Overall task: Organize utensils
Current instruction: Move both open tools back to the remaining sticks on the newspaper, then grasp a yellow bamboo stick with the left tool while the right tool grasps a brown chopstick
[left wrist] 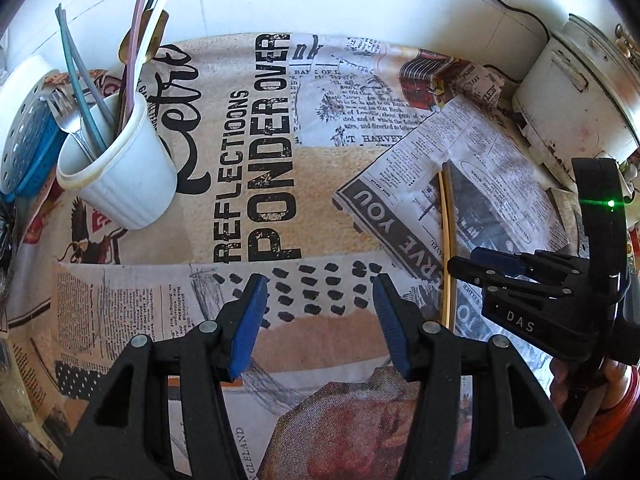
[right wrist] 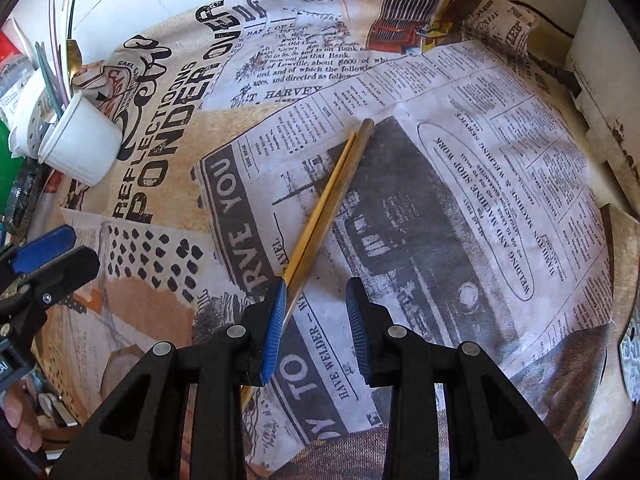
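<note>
Our two grippers hang over the newsprint cloth, jaws apart and empty.

We see the right gripper (right wrist: 316,292) parted, its left pad (right wrist: 276,320) just beside the wooden chopsticks (right wrist: 332,196) lying loose on the tablecloth (right wrist: 460,128). Our left gripper (left wrist: 318,294) gapes wider above bare cloth. At far left, the white ribbed cup (left wrist: 120,172) holds forks, spoons and straws beside a blue perforated basket (left wrist: 28,148).
</note>
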Demonstrator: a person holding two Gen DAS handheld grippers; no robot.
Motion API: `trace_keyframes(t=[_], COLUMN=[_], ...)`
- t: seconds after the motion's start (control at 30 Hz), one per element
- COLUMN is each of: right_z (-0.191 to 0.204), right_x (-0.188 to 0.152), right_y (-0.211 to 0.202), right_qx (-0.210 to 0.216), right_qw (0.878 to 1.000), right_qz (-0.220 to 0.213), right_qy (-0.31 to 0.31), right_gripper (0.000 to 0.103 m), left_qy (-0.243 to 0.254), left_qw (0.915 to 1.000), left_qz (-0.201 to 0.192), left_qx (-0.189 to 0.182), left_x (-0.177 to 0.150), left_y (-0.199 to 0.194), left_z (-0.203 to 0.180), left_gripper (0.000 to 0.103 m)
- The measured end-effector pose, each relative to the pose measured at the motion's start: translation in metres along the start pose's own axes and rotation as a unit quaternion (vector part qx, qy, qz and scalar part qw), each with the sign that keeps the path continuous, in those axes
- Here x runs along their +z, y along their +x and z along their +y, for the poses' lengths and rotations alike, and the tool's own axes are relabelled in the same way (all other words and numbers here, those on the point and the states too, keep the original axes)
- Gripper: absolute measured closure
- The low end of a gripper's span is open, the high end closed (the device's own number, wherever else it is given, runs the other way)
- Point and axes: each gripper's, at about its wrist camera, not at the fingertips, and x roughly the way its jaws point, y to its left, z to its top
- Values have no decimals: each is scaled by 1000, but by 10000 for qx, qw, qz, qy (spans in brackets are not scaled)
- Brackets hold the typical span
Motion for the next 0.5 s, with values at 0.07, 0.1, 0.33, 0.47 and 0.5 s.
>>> trace_keyframes(t=[0.07, 0.1, 0.33, 0.47, 0.5], right_z=[-1, 0, 3, -3, -4], right_x=[1, 3, 0, 0, 2], right_y=[1, 3, 0, 1, 1], right_qx=[2, 2, -127, -173, -137], right_qw=[10000, 10000, 9998, 9997, 9997], right_qz=[-32, -51, -44, 67, 73], right_qy=[47, 62, -163, -173, -164], right_gripper=[75, 75, 94, 95, 95], left_qy=[-30, -36, 103, 238, 256], left_qw=[10000, 10000, 9999, 9995, 9995], left_qz=[14, 21, 102, 151, 164], left_qx=[-5, -4, -88, -106, -110], left_x=[-1, -1, -2, -3, -3], left_y=[2, 3, 9, 13, 14], left_z=[1, 1, -7, -15, -16], left_gripper=[49, 49, 49, 49, 49])
